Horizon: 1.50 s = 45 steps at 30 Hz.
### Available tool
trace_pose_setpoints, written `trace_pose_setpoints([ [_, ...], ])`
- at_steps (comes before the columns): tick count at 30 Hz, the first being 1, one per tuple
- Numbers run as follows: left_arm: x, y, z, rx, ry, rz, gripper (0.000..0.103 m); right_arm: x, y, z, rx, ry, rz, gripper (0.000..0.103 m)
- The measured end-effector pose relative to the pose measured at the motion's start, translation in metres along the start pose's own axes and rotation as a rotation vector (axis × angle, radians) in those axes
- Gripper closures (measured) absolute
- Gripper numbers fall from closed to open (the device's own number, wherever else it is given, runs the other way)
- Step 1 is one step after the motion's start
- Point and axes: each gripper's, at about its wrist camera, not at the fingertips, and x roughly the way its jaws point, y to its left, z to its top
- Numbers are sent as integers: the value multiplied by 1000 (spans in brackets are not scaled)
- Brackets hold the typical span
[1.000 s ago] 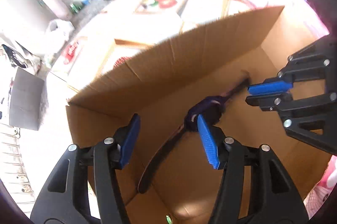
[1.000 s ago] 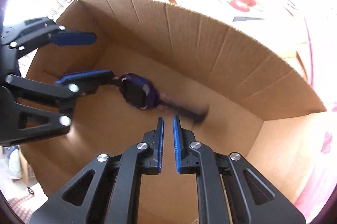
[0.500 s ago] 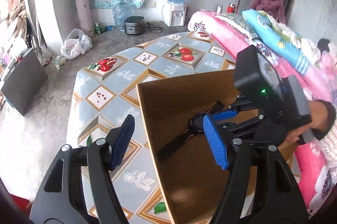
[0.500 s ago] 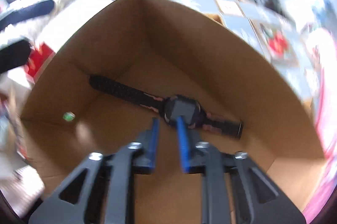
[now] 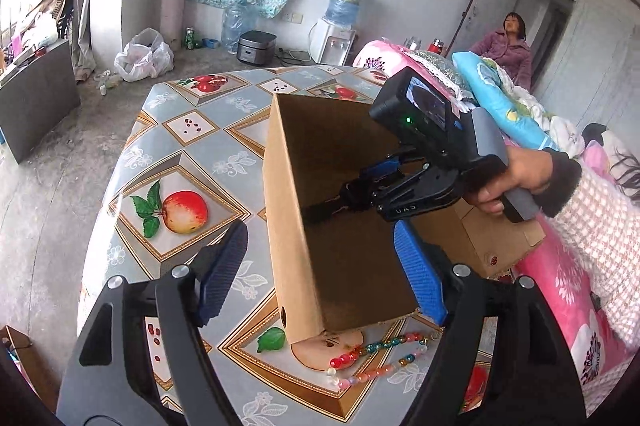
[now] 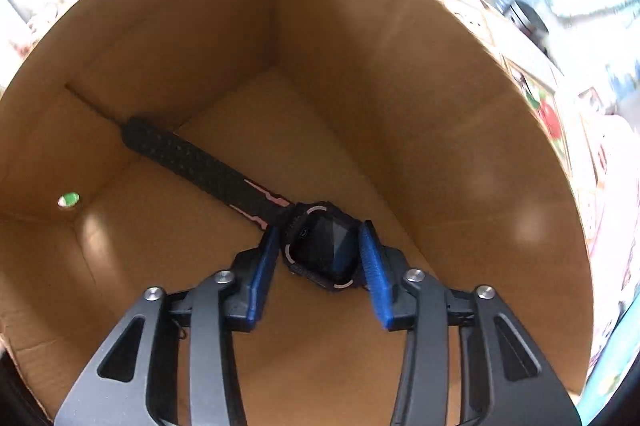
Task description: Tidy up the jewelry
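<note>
**Black grippers, blue pads, pink sleeve**

The left gripper has black plastic fingers with triangular cut-outs, silver screws at the joints and ribbed blue pads. The right gripper is built the same: black frame, silver screws, blue pads. Seen from the left wrist, it carries a black camera block with a small screen and a green light, a grey handle and white lettering on its frame. The hand wears a pink-and-white knit sleeve with a dark cuff.
</note>
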Motion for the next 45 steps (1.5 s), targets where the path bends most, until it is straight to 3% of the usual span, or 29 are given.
trace_pose_setpoints([
  [3,1,-6,-4,18,-14,0,31,-2,-12,-4,90,6,-32,74],
  [12,0,-15,-12,36,-51,0,31,5,-21,-4,225,-36,-106,75],
  [17,-19,-24,-28,95,-101,-4,27,-48,-19,-14,249,-165,-86,75],
  [23,-39,-36,-55,184,-90,-5,23,-144,0,-78,270,-404,-14,75],
  [29,-23,-42,-90,196,29,43,23,-171,26,-158,329,-537,78,75],
  [32,-7,-45,-106,182,79,84,23,-160,45,-195,391,-554,140,75],
  [36,16,-50,-117,198,112,211,23,-93,45,-220,496,-496,191,75],
  [45,47,-56,-116,222,143,310,23,-45,94,-250,613,-414,166,74],
])
